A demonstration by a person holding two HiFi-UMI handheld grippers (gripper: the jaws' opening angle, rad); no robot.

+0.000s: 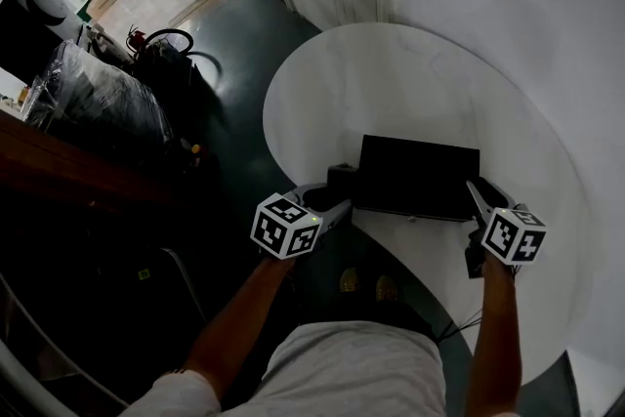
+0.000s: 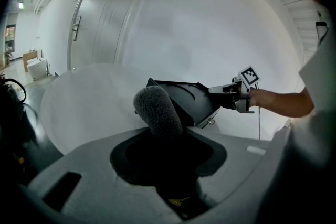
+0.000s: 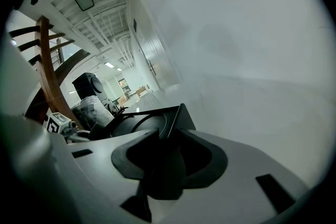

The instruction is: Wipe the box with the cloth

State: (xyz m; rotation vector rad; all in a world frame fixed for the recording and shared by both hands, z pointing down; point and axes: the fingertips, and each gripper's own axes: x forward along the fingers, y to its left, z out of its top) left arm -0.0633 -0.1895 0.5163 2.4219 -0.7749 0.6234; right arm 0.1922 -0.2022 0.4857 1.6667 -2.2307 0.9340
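Note:
A flat black box (image 1: pixel 420 176) lies near the front edge of the round white table (image 1: pixel 391 83). My left gripper (image 1: pixel 337 198) is at the box's left end, shut on a grey fuzzy cloth (image 2: pixel 157 111). The cloth stands up from the jaws just in front of the box (image 2: pixel 184 98), and I cannot tell whether it touches it. In the head view the cloth (image 1: pixel 341 178) is a dark lump against the box's left side. My right gripper (image 1: pixel 475 197) is shut on the box's right edge, and in its own view a box corner (image 3: pixel 176 114) sits between the jaws. My right gripper (image 2: pixel 237 96) also shows across the box.
A white wall and door (image 2: pixel 100 23) stand behind the table. Left of the table there is dark floor (image 1: pixel 234 44), a plastic-wrapped black bundle (image 1: pixel 98 103) and a brown wooden rail (image 1: pixel 68 166). The table's front edge (image 1: pixel 410 283) curves close to my legs.

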